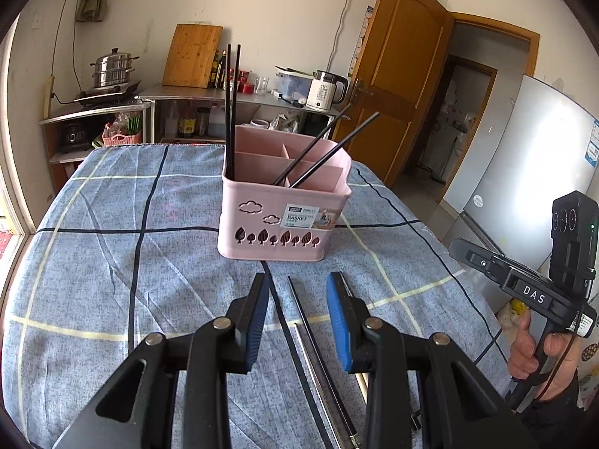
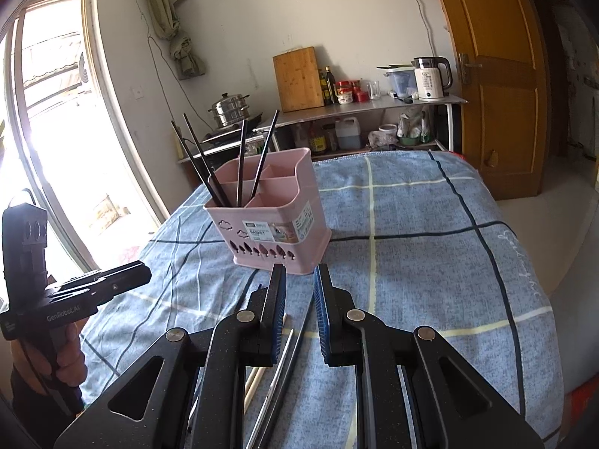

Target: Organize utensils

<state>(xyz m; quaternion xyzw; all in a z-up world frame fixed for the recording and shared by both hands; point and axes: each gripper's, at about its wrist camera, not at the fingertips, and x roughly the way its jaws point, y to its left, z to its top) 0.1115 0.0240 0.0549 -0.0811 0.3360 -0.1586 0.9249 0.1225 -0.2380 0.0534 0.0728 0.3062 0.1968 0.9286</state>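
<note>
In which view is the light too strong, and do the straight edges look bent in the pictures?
Right wrist view: the window is overexposed, almost pure white, and its frame bows strongly. Left wrist view: lighting is more even, with a bright glare patch on the fridge; the door leans from fisheye distortion. Both views: the pink basket stays sharp, and dark vignette fills the corners.

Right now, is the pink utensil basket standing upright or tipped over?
Upright. The pink basket sits flat on the blue checked tablecloth, open top up, with four black chopsticks standing in it.
</note>
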